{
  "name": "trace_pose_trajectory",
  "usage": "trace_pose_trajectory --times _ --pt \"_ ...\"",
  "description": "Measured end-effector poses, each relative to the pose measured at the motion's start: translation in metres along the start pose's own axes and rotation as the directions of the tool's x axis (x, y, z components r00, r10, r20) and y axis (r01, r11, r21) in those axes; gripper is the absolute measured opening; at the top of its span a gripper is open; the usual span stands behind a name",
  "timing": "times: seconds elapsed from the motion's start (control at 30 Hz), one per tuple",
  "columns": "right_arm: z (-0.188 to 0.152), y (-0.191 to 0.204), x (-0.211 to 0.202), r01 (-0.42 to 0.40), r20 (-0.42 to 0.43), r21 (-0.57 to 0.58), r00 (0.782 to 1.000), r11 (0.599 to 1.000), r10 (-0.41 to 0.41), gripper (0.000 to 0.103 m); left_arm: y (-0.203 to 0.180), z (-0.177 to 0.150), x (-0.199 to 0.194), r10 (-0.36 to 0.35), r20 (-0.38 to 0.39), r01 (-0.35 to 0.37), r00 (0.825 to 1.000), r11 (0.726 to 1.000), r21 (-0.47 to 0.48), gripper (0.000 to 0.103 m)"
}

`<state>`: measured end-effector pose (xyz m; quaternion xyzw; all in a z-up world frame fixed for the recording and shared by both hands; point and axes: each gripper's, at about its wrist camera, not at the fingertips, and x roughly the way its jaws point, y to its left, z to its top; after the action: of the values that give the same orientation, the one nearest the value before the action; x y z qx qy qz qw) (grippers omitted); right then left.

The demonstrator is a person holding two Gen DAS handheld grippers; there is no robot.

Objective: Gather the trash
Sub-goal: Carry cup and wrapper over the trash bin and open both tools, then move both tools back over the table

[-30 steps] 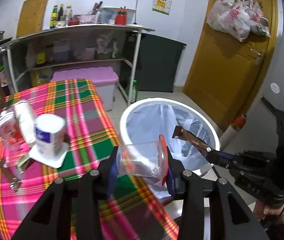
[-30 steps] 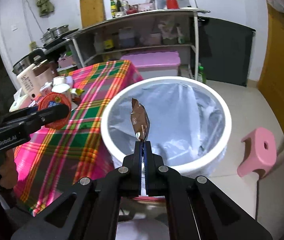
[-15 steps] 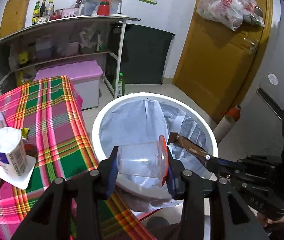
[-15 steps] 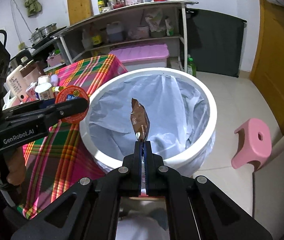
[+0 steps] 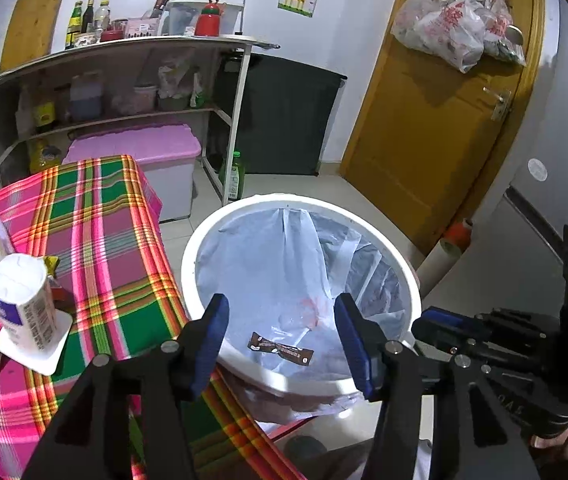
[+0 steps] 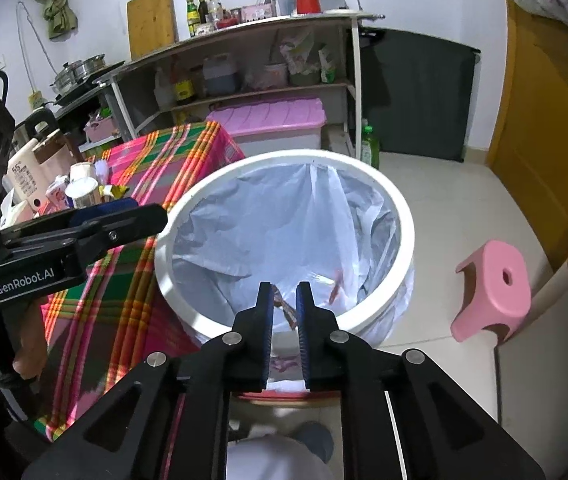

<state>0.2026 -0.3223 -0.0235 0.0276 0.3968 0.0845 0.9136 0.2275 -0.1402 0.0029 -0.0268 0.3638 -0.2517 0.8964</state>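
Note:
A white round bin (image 5: 411,280) lined with a pale plastic bag stands on the floor by the table; it also shows in the right wrist view (image 6: 403,216). My left gripper (image 5: 282,332) is open and empty over the bin's near rim. A brown wrapper (image 5: 280,350) is in the bin mouth below it. A clear cup with a red rim (image 5: 307,306) lies faintly inside the bag. My right gripper (image 6: 284,300) is open a little over the bin's near rim, with the brown wrapper (image 6: 285,309) loose between its fingers.
A table with a pink and green plaid cloth (image 5: 96,240) stands left of the bin, with white cups (image 5: 24,300) and other litter on it. A pink stool (image 6: 495,288) stands right of the bin. Shelves, a pink-lidded box (image 5: 140,148) and a yellow door (image 5: 435,120) lie behind.
My left gripper opened and let go of the clear cup, which dropped into the bin. My right gripper opened and released the brown wrapper, now falling. Both grippers moved closer over the bin.

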Motion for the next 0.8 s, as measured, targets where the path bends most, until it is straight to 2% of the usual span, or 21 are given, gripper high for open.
trace_pose_trajectory --times 0.33,0.8 --pt "0.000 0.032 -0.032 -0.017 0.074 -0.046 0.997 0.999 0.020 0.013 0.010 -0.018 -0.043 0.048 0.038 -0.047 0.998 0.998 -0.043 0.060" --pt "-0.006 0.101 -0.040 -0.102 0.078 -0.166 0.990 0.981 0.116 0.014 0.050 -0.055 -0.101 0.200 0.069 -0.188 0.977 0.971 -0.144 0.065"
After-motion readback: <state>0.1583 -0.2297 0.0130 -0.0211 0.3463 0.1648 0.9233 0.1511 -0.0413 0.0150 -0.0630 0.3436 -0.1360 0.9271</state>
